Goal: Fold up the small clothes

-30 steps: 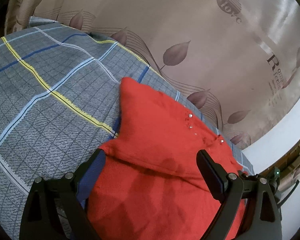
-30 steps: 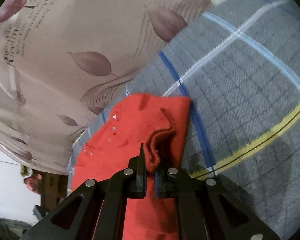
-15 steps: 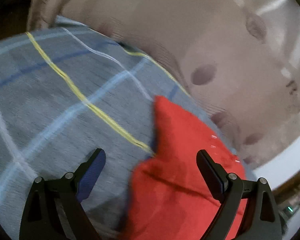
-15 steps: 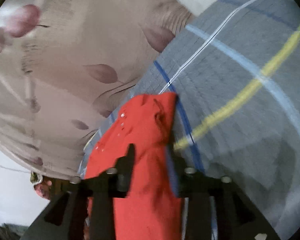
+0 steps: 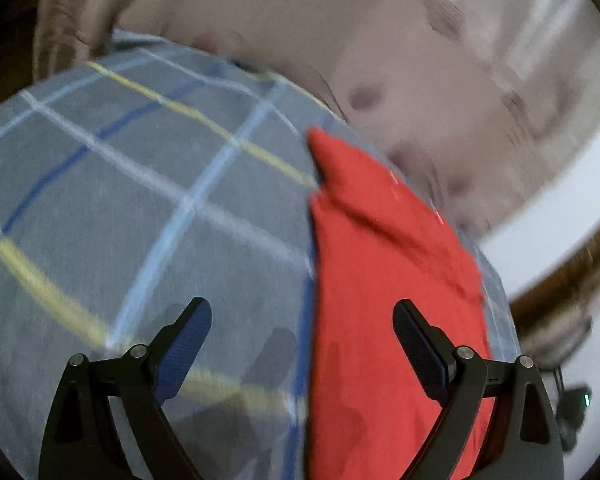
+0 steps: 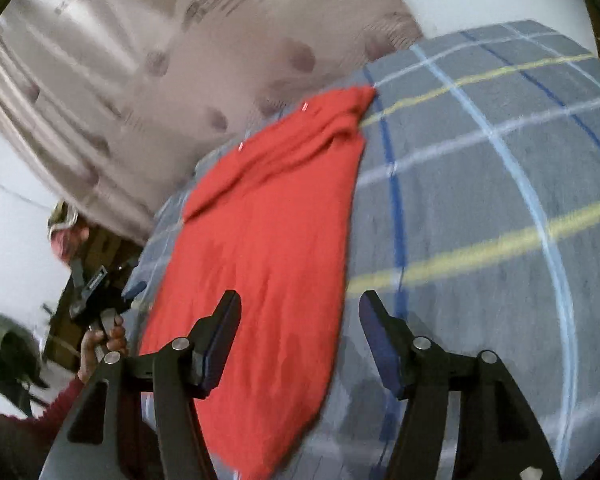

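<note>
A small red knitted garment (image 6: 268,248) lies folded lengthwise on a grey plaid bedspread (image 6: 480,200), its far end near the curtain. It also shows in the left wrist view (image 5: 388,300) on the right half. My right gripper (image 6: 300,312) is open and empty, raised above the garment's right edge. My left gripper (image 5: 302,320) is open and empty, raised over the garment's left edge, with the bedspread (image 5: 140,220) under its left finger. Both views are motion-blurred.
A beige curtain (image 6: 180,60) with leaf print hangs close behind the bed. The other hand-held gripper and the person's hand (image 6: 104,312) show at the left in the right wrist view. Dark wooden furniture (image 5: 560,280) stands beyond the bed's right edge.
My right gripper has let go of the red fold, opened and pulled back and up. My left gripper stayed open and drew back to the left. The garment now lies flatter.
</note>
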